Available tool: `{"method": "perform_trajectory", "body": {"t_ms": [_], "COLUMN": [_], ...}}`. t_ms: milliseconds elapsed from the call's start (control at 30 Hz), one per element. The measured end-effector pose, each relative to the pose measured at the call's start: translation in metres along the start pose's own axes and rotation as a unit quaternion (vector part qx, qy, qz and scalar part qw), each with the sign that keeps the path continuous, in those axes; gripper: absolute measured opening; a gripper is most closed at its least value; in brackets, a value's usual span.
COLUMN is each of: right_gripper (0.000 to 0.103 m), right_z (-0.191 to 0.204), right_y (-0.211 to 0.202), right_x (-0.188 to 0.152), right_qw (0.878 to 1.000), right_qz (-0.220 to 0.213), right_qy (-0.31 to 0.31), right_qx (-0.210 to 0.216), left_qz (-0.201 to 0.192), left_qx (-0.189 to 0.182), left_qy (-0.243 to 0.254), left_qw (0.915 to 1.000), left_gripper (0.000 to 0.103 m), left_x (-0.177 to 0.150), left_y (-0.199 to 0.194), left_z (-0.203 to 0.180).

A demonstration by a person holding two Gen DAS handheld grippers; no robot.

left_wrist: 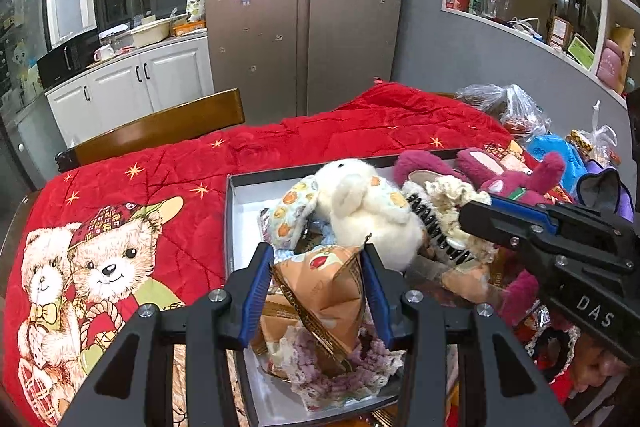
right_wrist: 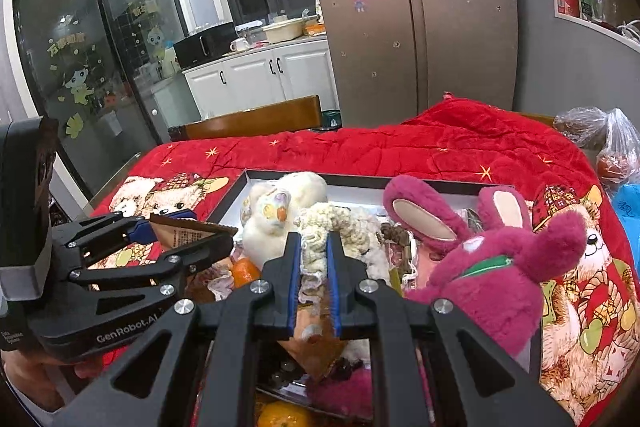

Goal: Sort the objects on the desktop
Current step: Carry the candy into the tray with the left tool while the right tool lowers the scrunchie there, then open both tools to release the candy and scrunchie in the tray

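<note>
My left gripper [left_wrist: 318, 259] is shut on an orange-brown snack packet [left_wrist: 320, 287] and holds it over the shallow black-rimmed box [left_wrist: 236, 211]; it shows from the side in the right wrist view [right_wrist: 188, 227]. My right gripper [right_wrist: 314, 241] is shut on a cream crocheted scrunchie [right_wrist: 316, 227] over the same box; it shows in the left wrist view [left_wrist: 472, 215]. In the box lie a white plush rabbit [left_wrist: 360, 211], a pink plush bear [right_wrist: 504, 267], a black comb [left_wrist: 436, 231] and a purple scrunchie [left_wrist: 360, 367].
A red quilt with bear prints [left_wrist: 160, 187] covers the table. A wooden chair back [left_wrist: 160, 131] stands behind it. Plastic bags [left_wrist: 508, 107] and a blue pouch [left_wrist: 556, 151] lie at the right. Oranges [right_wrist: 246, 273] lie near the box's front.
</note>
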State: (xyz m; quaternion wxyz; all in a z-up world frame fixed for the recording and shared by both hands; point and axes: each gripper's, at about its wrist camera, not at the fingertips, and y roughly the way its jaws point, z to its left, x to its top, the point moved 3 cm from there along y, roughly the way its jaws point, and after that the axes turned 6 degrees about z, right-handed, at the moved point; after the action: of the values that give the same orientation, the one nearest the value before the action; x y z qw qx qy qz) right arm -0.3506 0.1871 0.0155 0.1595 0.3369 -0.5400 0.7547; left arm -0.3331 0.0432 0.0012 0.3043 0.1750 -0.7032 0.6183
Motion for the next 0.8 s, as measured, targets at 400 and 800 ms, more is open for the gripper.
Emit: {"method": "perform_trajectory", "body": {"t_ms": [400,800], "right_gripper": [0.017,0.085], "right_z": [0.0,-0.002], "right_y": [0.0,-0.024], "right_x": [0.0,0.008], "right_qw": [1.0,0.999], "right_qz": [-0.004,-0.044], "right_qy": [0.0,0.012], "right_qx": [-0.02,-0.024], "left_qz": [-0.008,-0.045], "left_qx": [0.052,0.044], "left_qy": [0.025,0.0], "left_qw": [0.9983,0.998], "left_gripper": [0.069,0.103], "left_x": [0.001,0.006], "left_y": [0.002,-0.009], "left_z": [-0.004,0.003]}}
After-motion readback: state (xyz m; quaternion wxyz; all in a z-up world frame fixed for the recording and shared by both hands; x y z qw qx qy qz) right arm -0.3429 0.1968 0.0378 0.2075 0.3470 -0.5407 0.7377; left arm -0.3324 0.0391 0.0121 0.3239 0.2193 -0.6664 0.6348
